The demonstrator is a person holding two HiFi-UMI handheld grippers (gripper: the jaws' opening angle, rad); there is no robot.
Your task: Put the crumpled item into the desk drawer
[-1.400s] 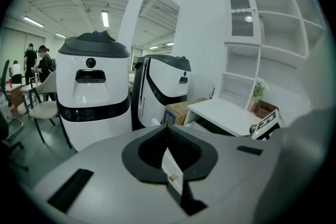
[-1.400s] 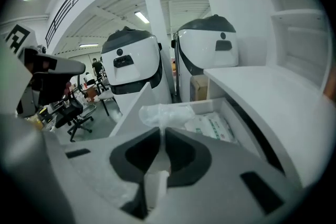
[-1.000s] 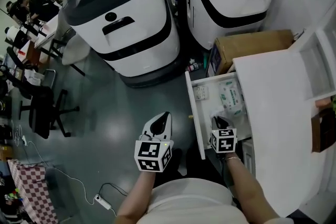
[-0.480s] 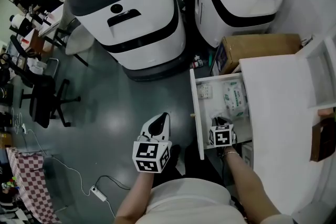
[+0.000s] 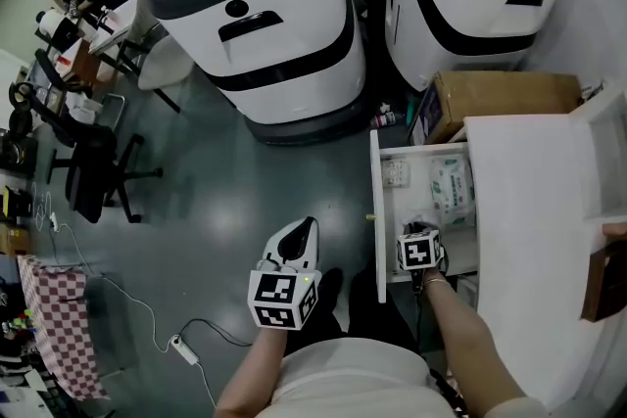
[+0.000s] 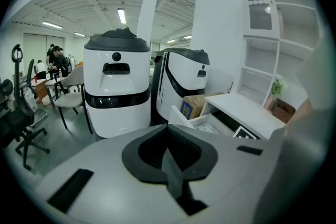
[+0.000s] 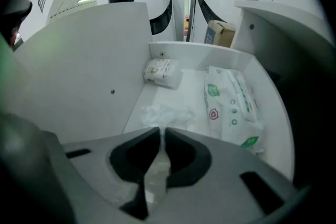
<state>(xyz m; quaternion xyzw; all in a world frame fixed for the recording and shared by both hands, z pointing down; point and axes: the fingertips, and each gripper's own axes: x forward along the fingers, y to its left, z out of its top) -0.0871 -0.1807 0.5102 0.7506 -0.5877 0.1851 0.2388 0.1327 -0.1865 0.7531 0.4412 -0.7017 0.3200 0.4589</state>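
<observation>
No word or number can be read with certainty. The wet wipes pack [image 7: 233, 105] in the desk drawer [image 7: 176, 51] carries a green label and a small red shield sign, but its print is too small to read. The print on the small tissue pack [image 7: 160, 71] and the blue label on the cardboard box [image 7: 220, 32] are not legible either. The cubes on the left gripper [image 5: 306, 225] and the right gripper [image 5: 418, 232] show black-and-white square markers.

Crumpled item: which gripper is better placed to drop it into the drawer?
Right. The right gripper is shut on the crumpled item and sits over the open drawer, near the wipes pack. The left gripper is shut on nothing, out over the floor.
</observation>
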